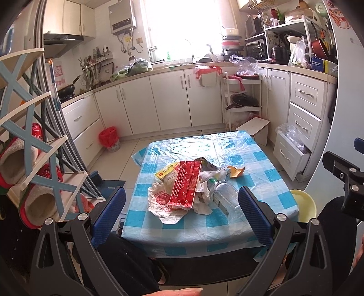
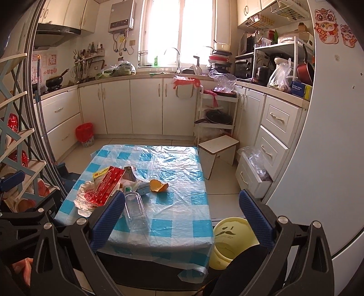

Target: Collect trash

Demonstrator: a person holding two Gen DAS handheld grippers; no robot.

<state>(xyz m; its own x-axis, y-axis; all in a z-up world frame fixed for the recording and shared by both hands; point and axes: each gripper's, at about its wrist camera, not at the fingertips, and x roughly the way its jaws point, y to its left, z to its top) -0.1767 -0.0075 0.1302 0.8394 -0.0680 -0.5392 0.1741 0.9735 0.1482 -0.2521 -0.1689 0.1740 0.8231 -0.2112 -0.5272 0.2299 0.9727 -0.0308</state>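
— What room am I looking into?

— I see a kitchen: white cabinets (image 2: 145, 104) run along the far wall and down the right side under a bright window (image 2: 179, 31), with a water heater (image 1: 121, 16) mounted left of it. A white fridge door (image 2: 329, 141) fills my right edge, and a blue-and-white shoe rack (image 1: 29, 145) with slippers stands at my left.

— And the surface?

— A low table (image 2: 182, 182) sits mid-floor under a blue-and-white checked plastic cloth, wrinkled and glossy. Beyond its far right corner stands a small white stool (image 2: 218, 150). A yellow bin (image 2: 229, 241) sits on the floor just beside the table's near right corner, and a red-lined basket (image 2: 85, 134) stands well apart by the far cabinets.

— Where is the trash?

— It is heaped on the near left part of the cloth. A red wrapper (image 1: 186, 184) lies on top of a white printed bag (image 1: 159, 200) and crumpled tissue; a clear plastic bottle (image 2: 135, 211) lies on its side at the right of the heap, and an orange peel (image 2: 158, 185) sits just beyond it, apart.

— Your grippers?

— My left gripper (image 1: 182, 218) hangs spread wide before the heap, grasping nothing. My right gripper (image 2: 182, 220) is likewise released, its left finger (image 2: 107, 223) near the bottle; I cannot tell whether they touch.
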